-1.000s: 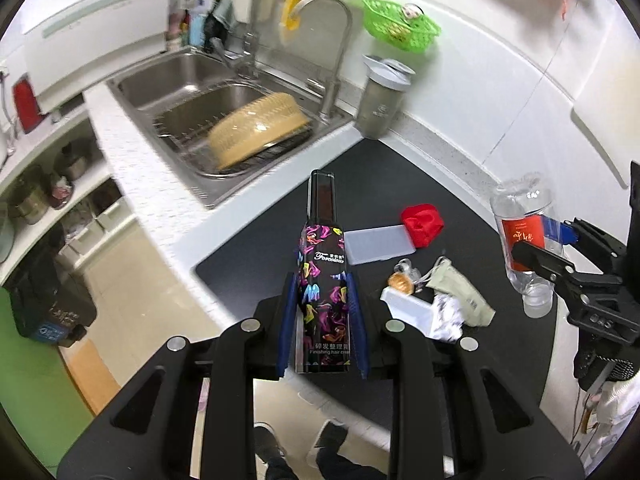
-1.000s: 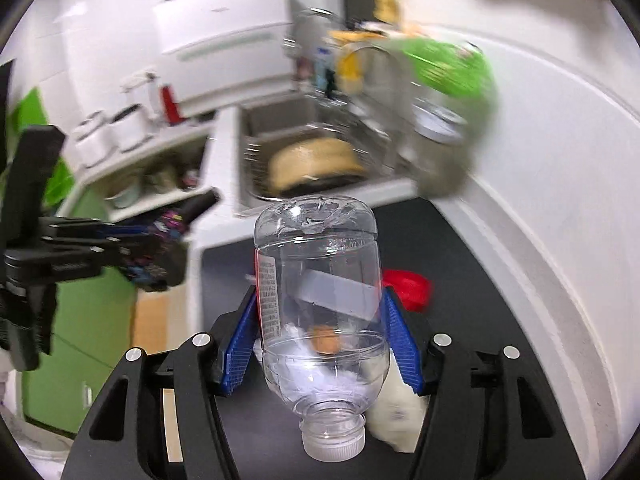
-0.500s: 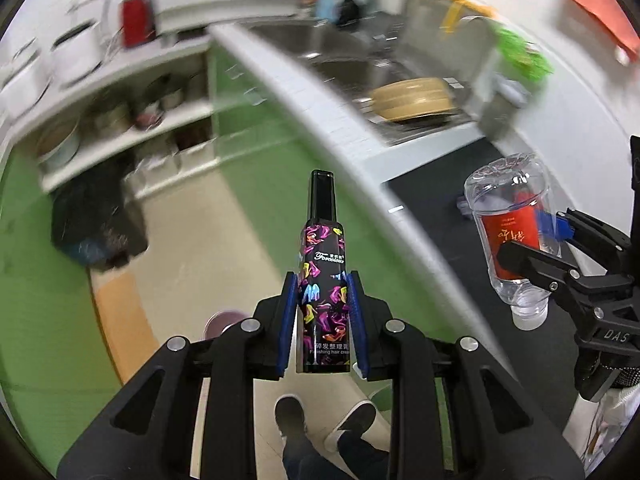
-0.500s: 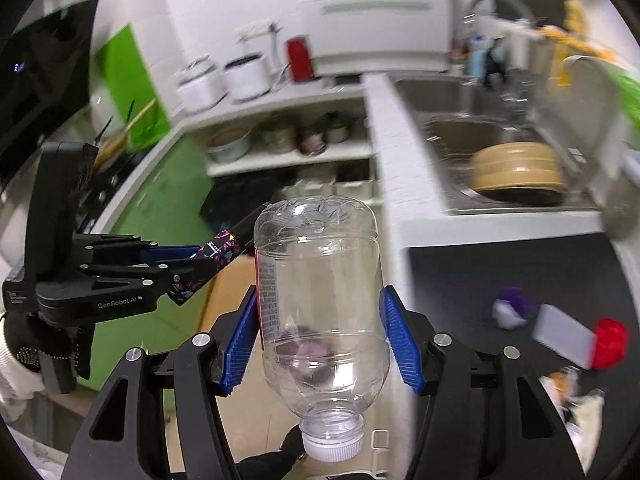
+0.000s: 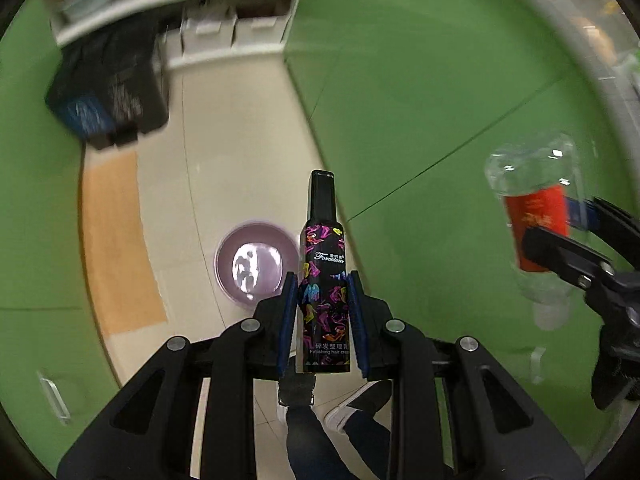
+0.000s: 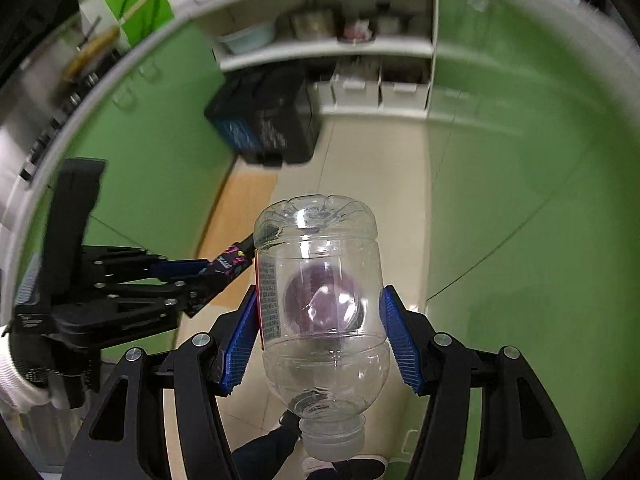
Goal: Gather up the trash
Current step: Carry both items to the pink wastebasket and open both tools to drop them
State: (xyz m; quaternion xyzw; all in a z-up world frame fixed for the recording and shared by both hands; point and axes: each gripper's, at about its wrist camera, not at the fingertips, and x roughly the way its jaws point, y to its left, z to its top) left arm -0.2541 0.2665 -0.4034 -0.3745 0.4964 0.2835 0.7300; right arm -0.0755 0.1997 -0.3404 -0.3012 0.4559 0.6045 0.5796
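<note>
- Your left gripper (image 5: 323, 312) has its blue pads (image 5: 289, 312) pressed on both sides of a slim hair cream bottle (image 5: 325, 280); the bottle has a black body with a bright multicoloured print and a black cap pointing away from the camera.
- From the right wrist view, that same left gripper (image 6: 224, 276) reaches in from the left edge with the patterned bottle (image 6: 230, 264) sticking out of its tips toward the middle of the picture.
- Your right gripper (image 6: 320, 328) is clamped around a clear plastic water bottle (image 6: 320, 300), blue pads (image 6: 242, 336) touching each flank of it. The bottle is held with its capped neck toward the camera and its ribbed base pointing away.
- In the left wrist view the right gripper (image 5: 568, 240) comes in from the right edge, holding the clear bottle (image 5: 534, 216) by its red label.
- Both grippers point steeply down at a pale tiled floor (image 5: 248, 152).
- A round purple bin (image 5: 256, 266) stands on the floor just left of the hair cream bottle in the left view; in the right view it shows as a purple shape seen through the clear bottle.
- Green cabinet fronts (image 5: 440, 100) curve round the right side, an orange mat (image 5: 116, 248) lies to the left, and a dark bag (image 5: 112, 96) sits further off below white shelves (image 6: 328, 48).
- Your shoes (image 5: 360, 404) and dark trousers show at the bottom edge.
</note>
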